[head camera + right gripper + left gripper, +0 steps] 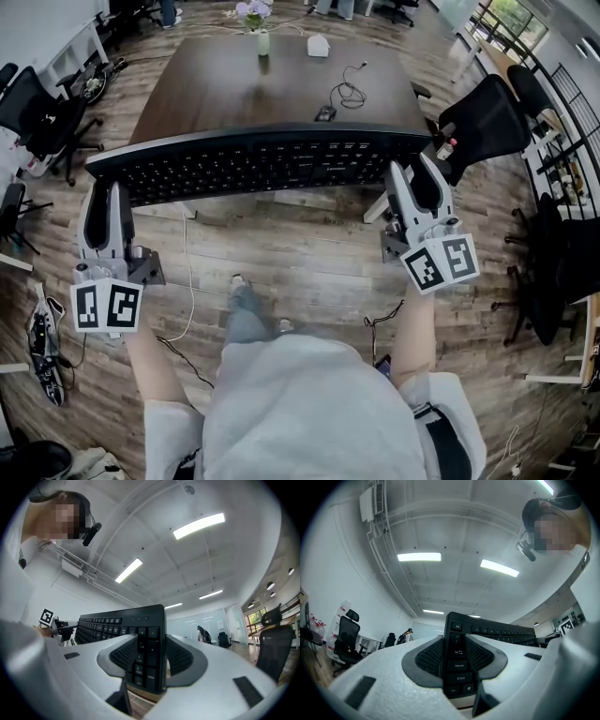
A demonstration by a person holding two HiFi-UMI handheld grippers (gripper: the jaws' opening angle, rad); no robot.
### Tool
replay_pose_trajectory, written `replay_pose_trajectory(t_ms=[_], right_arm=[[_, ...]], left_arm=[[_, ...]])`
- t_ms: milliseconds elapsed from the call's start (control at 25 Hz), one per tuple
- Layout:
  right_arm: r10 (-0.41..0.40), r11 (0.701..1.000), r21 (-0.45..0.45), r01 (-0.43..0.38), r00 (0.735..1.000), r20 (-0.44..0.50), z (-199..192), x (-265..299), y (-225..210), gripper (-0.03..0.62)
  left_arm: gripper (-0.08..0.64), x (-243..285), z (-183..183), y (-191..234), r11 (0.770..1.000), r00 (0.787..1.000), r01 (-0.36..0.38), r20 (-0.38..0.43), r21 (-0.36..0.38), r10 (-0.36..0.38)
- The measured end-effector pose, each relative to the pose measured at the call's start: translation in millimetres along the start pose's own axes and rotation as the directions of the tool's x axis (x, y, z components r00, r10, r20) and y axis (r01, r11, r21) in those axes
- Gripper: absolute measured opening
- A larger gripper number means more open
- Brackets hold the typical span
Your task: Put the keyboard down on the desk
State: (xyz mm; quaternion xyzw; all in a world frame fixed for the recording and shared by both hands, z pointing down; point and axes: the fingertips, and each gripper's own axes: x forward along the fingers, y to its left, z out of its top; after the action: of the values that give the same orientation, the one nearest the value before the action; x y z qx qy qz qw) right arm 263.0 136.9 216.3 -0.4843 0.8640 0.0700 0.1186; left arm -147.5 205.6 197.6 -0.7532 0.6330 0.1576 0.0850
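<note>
keyboard (pixel 262 161) | black, full-size | level, above desk (pixel 281 84)

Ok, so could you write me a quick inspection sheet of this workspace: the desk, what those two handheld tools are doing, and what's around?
Surface: dark wooden desk.
Job's things: black keyboard held in the air at the desk's near edge, not set down.
Clutter: vase of flowers and white box at the far end; mouse nearer.
Grippers: left gripper jaws shut on the keyboard's left end, right gripper on its right end.
Cables: dark cable looped beside the mouse; white cable on the floor.
Surroundings: black office chairs on both sides.
</note>
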Motion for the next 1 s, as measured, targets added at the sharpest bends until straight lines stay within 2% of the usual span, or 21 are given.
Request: replay_pose_trajectory(t_ms=[360,720,1000], right_arm=[[-0.043,0.999,-0.011,0.043,0.999,0.0,-17,59,-18,0.186],[-0.091,0.996,-0.018,0.091,0.995,-0.032,-48,190,-24,0.186],[-0.115,0.993,-0.016,0.115,0.993,-0.005,-61,191,-30,0.186]], left_arm=[[0.137,70,-24,33,0.999,0.999,0.042,-0.004,-0.015,-0.042],[0.137,188,-58,124,0.996,0.996,0.074,-0.045,-0.051,-0.076],[0.137,201,-68,125,0.994,0.994,0.105,-0.029,-0.037,-0.106]])
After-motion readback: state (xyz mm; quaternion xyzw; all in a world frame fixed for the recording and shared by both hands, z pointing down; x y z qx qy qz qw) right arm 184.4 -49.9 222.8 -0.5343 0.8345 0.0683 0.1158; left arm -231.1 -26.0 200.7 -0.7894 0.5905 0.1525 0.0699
